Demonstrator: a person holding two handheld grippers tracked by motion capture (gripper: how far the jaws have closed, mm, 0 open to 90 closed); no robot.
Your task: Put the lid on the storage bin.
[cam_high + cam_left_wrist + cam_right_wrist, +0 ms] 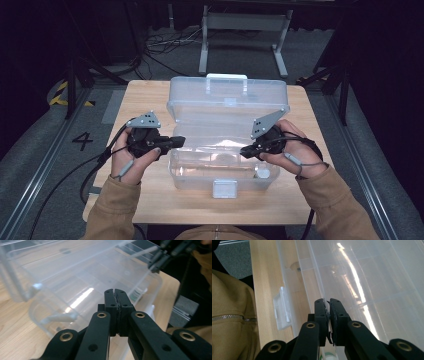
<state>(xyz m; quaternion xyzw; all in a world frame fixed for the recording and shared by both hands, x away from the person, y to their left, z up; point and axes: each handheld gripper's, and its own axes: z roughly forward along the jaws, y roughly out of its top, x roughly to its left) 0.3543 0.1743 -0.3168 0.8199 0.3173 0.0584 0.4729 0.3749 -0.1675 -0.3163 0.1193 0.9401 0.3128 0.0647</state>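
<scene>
In the high view we see a clear plastic box (223, 167) standing open in the middle of a wooden table (145, 95), its lid (227, 102) tipped up at the far side and a white latch (224, 189) hanging from its near wall. Our left gripper (176, 142) hovers at the box's left end, its tips at the rim; the right gripper (246, 151) sits at the box's right end, tips on the right wall's rim. A small white round thing (263, 173) lies in the box's near right corner. Tan sleeves (116, 207) come in from the near edge of the table.

In the left gripper view, our left gripper (115, 293) has its jaws pressed flat together with nothing between them. The box (75, 282) lies just beyond and below the tips, its clear wall and floor showing the table (15, 327) through. At the box's far end the right gripper (156, 265) pinches the rim.

In the right gripper view, our right gripper (327, 302) has its jaws closed on the thin clear edge of the box (362, 277), which runs up between the pads. The latch (282, 310) sits on the outside of the box's wall, left of the jaws, over the table (265, 277). A tan sleeve (229, 315) with a zip lies past the table's edge.
</scene>
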